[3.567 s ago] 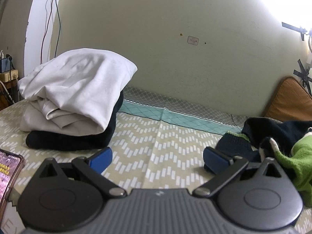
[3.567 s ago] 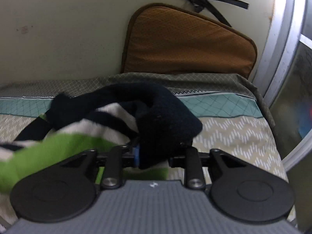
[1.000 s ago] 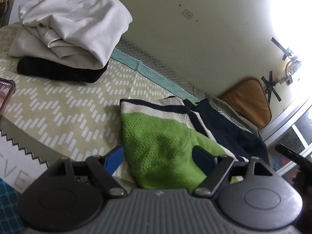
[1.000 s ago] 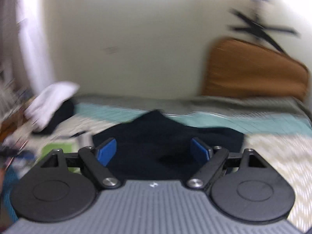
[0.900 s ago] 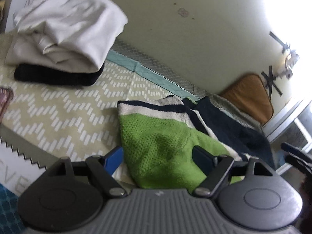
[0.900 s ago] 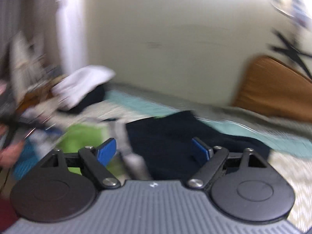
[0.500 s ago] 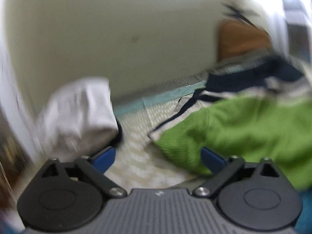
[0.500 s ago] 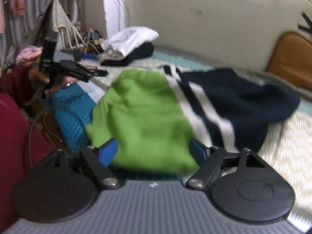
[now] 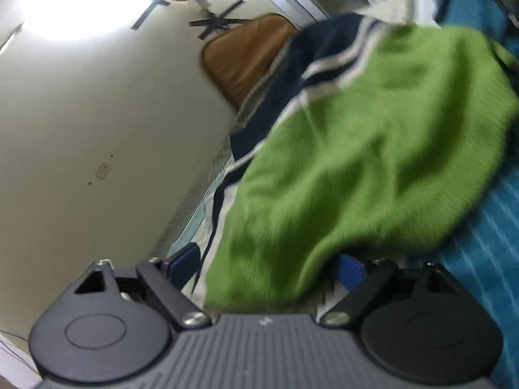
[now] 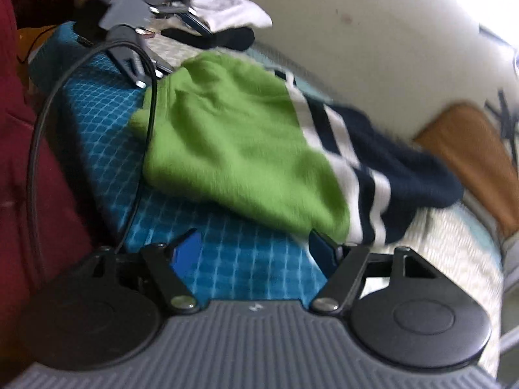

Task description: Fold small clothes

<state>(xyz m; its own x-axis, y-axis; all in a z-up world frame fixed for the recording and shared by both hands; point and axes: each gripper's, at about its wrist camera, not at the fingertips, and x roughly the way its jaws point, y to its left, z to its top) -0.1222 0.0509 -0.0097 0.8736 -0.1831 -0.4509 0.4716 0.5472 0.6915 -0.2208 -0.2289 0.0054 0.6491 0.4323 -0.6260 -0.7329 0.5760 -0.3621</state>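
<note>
A green, white and navy knitted sweater [image 10: 246, 142] lies spread across the bed, its green hem end over the blue checked cover [image 10: 227, 259] at the near edge, its navy end reaching toward the far wall and the brown cushion [image 10: 470, 149]. My right gripper [image 10: 256, 251] hovers low over the blue cover just short of the sweater's near hem; its jaws have just been closing but the blue pads stand apart with only the cover showing between them, the right-hand pad just beside the hem's striped corner. My left gripper [image 9: 269, 261], seen in its own rolled, tilted view, has its jaws apart after closing a little, and the green hem hangs between the blue pads; I cannot tell whether either pad touches the knit. From the right wrist view, the left gripper [image 10: 142, 6] appears at the far left end of the sweater, its cable [image 10: 42, 136] looping down past a dark red sleeve [image 10: 19, 129]. A folded white and black pile [image 10: 227, 22] sits far left by the wall.
</note>
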